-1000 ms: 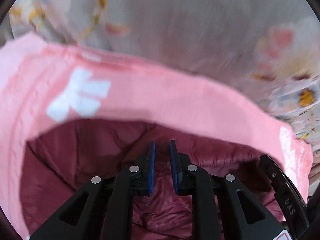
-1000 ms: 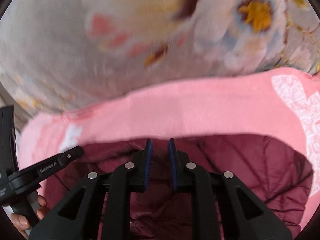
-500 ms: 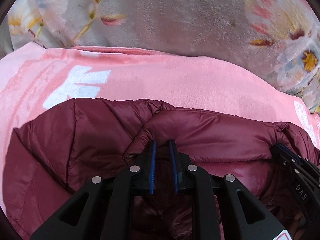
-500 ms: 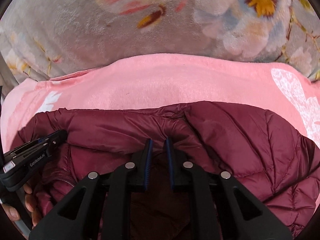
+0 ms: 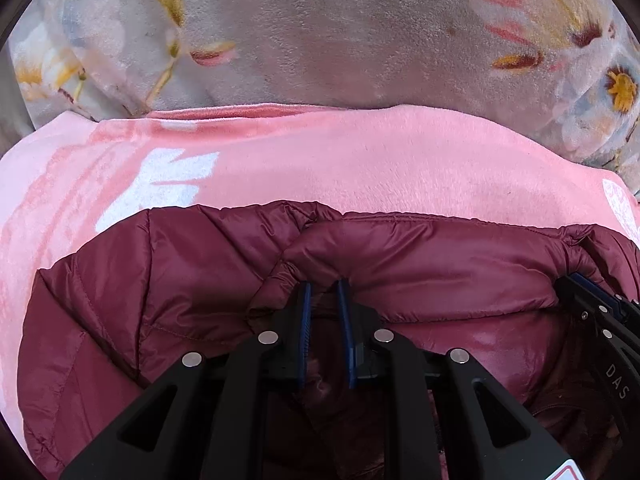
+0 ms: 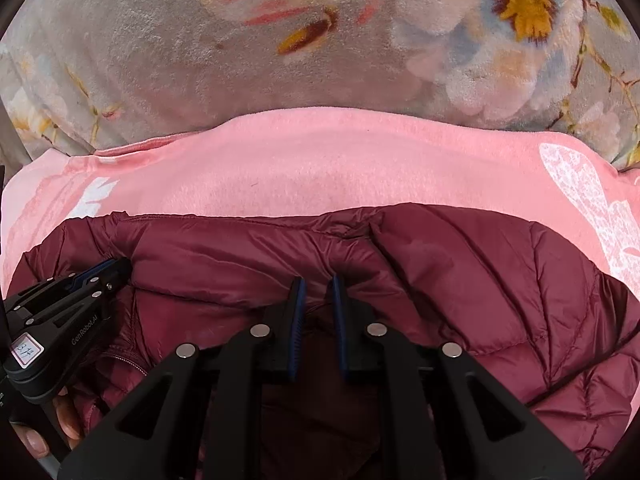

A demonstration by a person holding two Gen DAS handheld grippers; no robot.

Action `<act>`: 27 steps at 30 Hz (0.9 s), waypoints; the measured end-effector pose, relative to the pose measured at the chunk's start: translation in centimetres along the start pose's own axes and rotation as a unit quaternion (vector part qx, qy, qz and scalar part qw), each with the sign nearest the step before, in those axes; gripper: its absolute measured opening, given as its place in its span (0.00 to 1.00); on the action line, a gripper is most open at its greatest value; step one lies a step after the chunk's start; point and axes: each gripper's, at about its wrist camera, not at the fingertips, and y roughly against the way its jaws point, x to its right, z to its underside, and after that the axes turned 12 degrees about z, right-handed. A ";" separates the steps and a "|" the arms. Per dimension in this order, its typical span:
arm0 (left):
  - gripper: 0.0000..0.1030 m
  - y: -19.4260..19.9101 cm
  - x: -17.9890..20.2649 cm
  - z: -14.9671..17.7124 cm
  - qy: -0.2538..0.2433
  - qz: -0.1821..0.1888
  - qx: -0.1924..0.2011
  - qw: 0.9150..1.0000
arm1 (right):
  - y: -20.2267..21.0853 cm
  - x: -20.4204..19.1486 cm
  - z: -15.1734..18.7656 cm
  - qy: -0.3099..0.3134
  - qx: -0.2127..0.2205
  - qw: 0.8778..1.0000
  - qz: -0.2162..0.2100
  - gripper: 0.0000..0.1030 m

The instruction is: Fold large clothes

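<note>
A maroon quilted puffer jacket (image 5: 120,280) lies on a pink blanket (image 5: 360,160). It also shows in the right wrist view (image 6: 480,280). My left gripper (image 5: 322,284) is shut on a fold of the jacket at its collar edge. My right gripper (image 6: 318,280) is shut on the same collar edge further right. Each gripper shows in the other's view: the right one (image 5: 600,312) at the right edge, the left one (image 6: 72,292) at the left edge. Both hold the collar low against the blanket.
The pink blanket (image 6: 320,160) has white printed patterns (image 6: 592,200) and lies on a grey floral plush cover (image 5: 320,32), which fills the far half of both views (image 6: 200,60). My hand's fingers (image 6: 64,412) show at the lower left.
The jacket came down from a raised, blurred position and now lies on the pink blanket with its collar edge forward. Both grippers lowered with it and kept their hold.
</note>
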 end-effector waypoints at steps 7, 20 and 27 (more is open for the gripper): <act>0.15 -0.2 0.6 0.0 -0.012 -0.013 -0.001 1.000 | -0.1 -0.2 0.2 0.001 0.000 1.000 0.002 0.12; 0.20 0.4 0.9 0.2 -0.026 -0.035 -0.004 0.999 | 1.0 0.2 0.4 -0.001 -0.001 1.000 0.002 0.13; 0.73 11.2 0.2 6.1 -0.057 -0.031 0.012 0.998 | 15.2 8.5 5.1 -0.094 0.015 0.992 -0.080 0.54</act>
